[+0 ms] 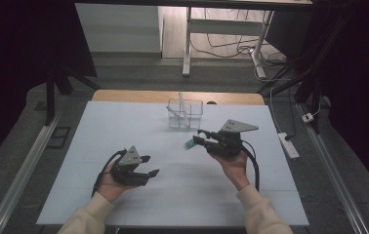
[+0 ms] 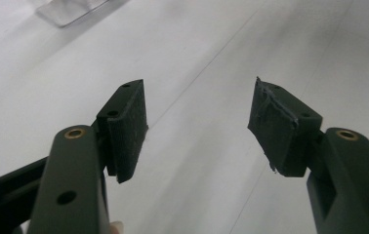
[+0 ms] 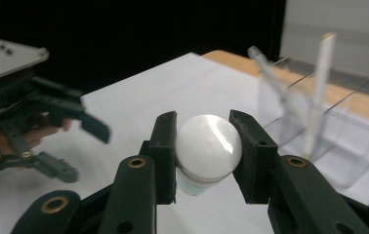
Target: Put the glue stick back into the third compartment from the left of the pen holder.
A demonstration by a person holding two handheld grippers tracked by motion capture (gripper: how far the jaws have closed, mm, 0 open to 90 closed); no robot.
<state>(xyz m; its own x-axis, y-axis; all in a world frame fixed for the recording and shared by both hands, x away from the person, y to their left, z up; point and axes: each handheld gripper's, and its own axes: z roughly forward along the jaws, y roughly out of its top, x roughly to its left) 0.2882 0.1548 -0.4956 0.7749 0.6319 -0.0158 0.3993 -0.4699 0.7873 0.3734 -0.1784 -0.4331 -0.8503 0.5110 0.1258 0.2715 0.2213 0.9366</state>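
The right gripper [image 3: 207, 161] is clamped on a small tube with a rounded white cap [image 3: 208, 146]; both pads press against the cap, and a pale green body [image 1: 190, 144] projects past the jaws in the high view. The tube is held above the white mat [image 1: 124, 122], clear of its surface, between the person's side and the clear organizer [image 1: 185, 113] at the far middle of the mat. The left gripper [image 1: 148, 165] rests low over the mat near the person, well apart from the tube, with its jaws standing wide and nothing between the pads [image 2: 126, 129]. The organizer is divided into compartments; a clear tube [image 3: 270, 78] and a white stick [image 3: 319, 97] lean upright inside it, though which compartment holds which cannot be told. Judged step: transport of the gripped tube, with the handover or pick complete and placement not yet done. The likely destination is the organizer. The next move calls for carrying the tube forward over the organizer rim, turning the wrist so the tube points down into a free compartment, lowering it clear of the dividers and the two leaning items, then releasing. Risk: the smooth rounded cap may slip in the pads during the turn.
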